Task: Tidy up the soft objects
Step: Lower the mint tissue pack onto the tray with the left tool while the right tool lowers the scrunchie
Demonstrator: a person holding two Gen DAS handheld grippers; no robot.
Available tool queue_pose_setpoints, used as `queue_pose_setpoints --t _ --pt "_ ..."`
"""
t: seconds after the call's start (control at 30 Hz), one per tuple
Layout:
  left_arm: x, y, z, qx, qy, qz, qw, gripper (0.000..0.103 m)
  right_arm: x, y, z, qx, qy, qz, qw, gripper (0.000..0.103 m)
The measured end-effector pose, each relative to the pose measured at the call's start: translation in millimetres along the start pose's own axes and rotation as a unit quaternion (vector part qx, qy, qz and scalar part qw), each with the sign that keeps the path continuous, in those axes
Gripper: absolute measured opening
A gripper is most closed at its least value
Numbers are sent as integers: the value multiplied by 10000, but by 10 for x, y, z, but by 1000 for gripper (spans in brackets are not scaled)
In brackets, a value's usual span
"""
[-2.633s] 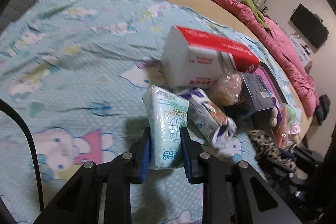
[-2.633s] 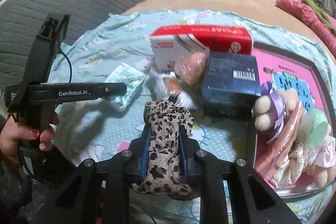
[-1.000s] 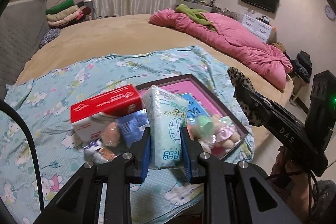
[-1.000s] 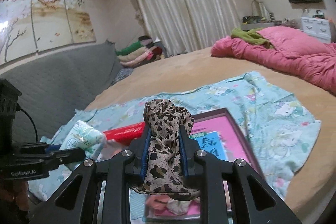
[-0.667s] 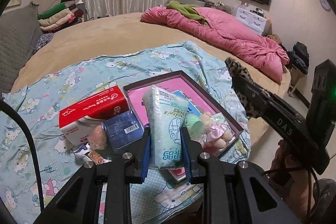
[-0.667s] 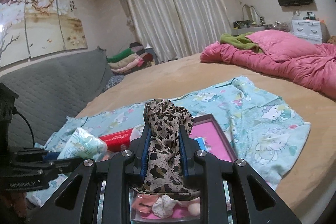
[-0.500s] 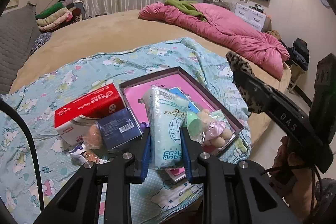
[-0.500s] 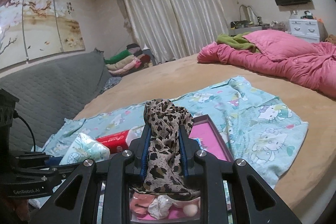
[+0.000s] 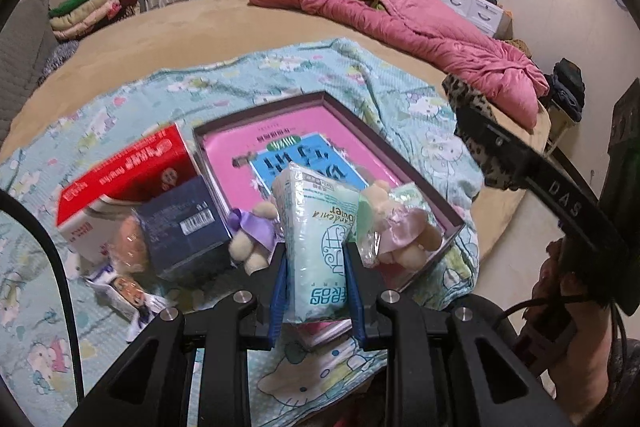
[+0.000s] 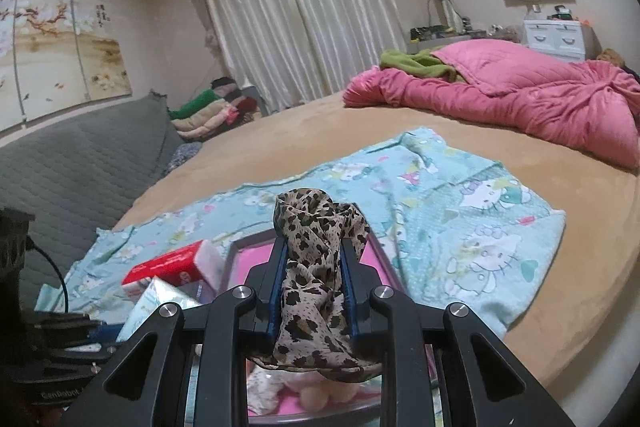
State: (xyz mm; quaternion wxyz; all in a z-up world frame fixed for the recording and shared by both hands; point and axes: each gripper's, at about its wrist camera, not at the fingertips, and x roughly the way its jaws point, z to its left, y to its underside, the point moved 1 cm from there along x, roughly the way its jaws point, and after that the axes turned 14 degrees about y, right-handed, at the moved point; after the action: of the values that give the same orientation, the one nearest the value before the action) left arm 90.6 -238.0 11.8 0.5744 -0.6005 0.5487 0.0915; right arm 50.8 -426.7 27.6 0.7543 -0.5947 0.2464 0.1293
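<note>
My left gripper (image 9: 316,255) is shut on a pale green tissue pack (image 9: 316,231), held upright above the near end of the dark-rimmed pink tray (image 9: 360,119). In the tray's near end lie a plush toy with a purple bow (image 9: 254,231) and a bagged doll in pink (image 9: 396,231). My right gripper (image 10: 314,251) is shut on a bunched leopard-print cloth (image 10: 316,259), which hangs out behind the jaws, above the same tray (image 10: 256,247). In the left wrist view that cloth (image 9: 466,99) and the right gripper's arm show at the right.
Left of the tray on the cartoon-cat blanket (image 9: 120,107) lie a red-and-white tissue box (image 9: 128,171), a dark blue box (image 9: 184,223), a bagged orange item (image 9: 128,239) and a small printed pack (image 9: 124,291). A pink quilt (image 9: 420,39) lies at the bed's far side. A grey padded headboard (image 10: 80,163) is left.
Both grippers have sunk and come nearer to the tray, which looms larger in the left wrist view. Each keeps its hold, on the tissue pack and the leopard cloth.
</note>
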Motion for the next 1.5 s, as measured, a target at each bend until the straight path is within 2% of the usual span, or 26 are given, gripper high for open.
queue_pose_setpoints --t 0.27,0.5,1.03,1.5 --pt "302 105 51 -144 92 343 9993 27 119 71 -52 -35 84 158 9998 25" --pt "488 110 117 -210 83 464 9987 27 215 106 -82 -34 151 249 9996 25" --pt "727 13 164 -189 151 430 9988 27 581 182 -37 -232 335 589 9974 25" --pt "773 3 172 -189 235 405 9987 27 932 255 -74 -376 508 899 9939 25"
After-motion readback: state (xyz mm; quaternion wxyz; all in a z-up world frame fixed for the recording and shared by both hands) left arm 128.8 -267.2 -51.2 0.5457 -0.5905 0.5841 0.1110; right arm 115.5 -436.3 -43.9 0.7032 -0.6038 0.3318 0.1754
